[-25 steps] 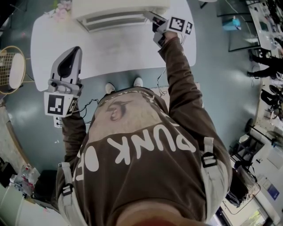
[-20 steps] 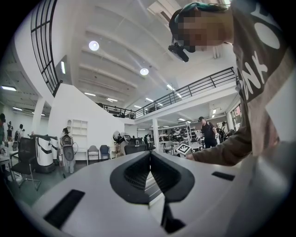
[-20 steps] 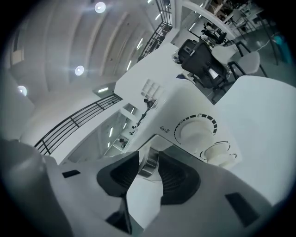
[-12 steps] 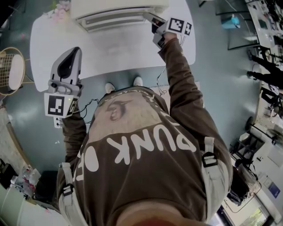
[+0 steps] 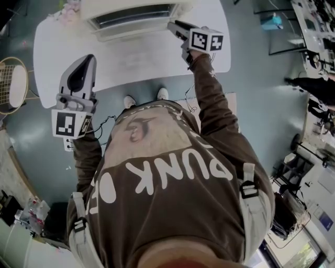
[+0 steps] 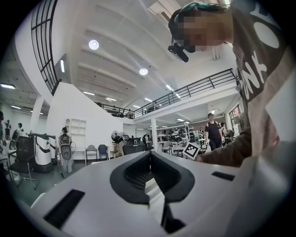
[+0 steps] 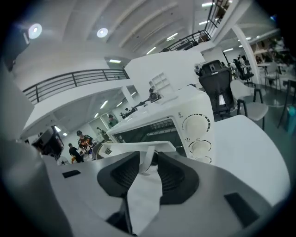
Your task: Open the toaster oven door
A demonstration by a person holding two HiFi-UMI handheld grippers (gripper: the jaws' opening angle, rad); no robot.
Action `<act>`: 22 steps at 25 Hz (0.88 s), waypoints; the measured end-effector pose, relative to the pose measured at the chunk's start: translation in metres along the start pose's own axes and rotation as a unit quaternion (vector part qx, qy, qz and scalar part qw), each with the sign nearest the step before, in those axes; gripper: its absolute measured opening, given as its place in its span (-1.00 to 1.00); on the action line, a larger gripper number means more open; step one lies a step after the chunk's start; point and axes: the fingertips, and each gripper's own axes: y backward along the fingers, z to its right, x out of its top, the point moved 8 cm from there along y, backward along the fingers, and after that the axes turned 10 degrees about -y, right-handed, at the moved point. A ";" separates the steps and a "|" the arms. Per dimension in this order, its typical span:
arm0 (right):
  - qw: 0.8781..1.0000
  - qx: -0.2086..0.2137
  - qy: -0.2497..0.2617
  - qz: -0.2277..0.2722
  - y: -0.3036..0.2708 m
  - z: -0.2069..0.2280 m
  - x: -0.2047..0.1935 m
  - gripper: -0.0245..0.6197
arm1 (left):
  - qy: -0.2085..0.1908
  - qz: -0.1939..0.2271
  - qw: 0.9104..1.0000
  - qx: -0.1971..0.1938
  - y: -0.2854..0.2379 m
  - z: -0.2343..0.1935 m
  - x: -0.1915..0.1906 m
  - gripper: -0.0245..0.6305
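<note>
Toaster oven, white metal box with a dark glass front point(image 5: 133, 13), stands at the far edge of the round white table point(image 5: 131, 63), directly ahead of the person. Compared with one second ago, its front sits higher in the head view and presents a broad dark band where pale slats showed before; part of that shift is probably head movement, so the views do not settle whether the glass door point(image 7: 148, 132) has begun to swing. Its two round white control knobs point(image 7: 196, 125) lie to the right of the door. The long white bar handle point(image 7: 138, 147) runs across the door front. The right gripper point(image 7: 149, 159) has moved left along the oven front and now reaches the handle's right end, with the handle's white upright post standing between its jaws. These jaws are closing; narrow gaps appear to remain at the pads, so a firm clamp is not yet confirmed. Judged from this, the task is at the grasp stage, with the pull to follow. The left gripper point(image 6: 148, 157) hangs well apart at the table's near left, closed on nothing.
</note>
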 end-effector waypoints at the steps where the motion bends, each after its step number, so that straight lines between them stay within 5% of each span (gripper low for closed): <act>1: 1.000 -0.010 0.016 -0.003 0.001 -0.003 -0.002 -0.51 | 0.000 0.000 1.000 -0.002 0.000 0.000 0.000 -0.91; 22: 0.983 -0.116 0.132 -0.062 0.022 -0.016 -0.067 -0.55 | 0.001 0.001 1.000 -0.026 -0.002 0.003 0.001 -0.91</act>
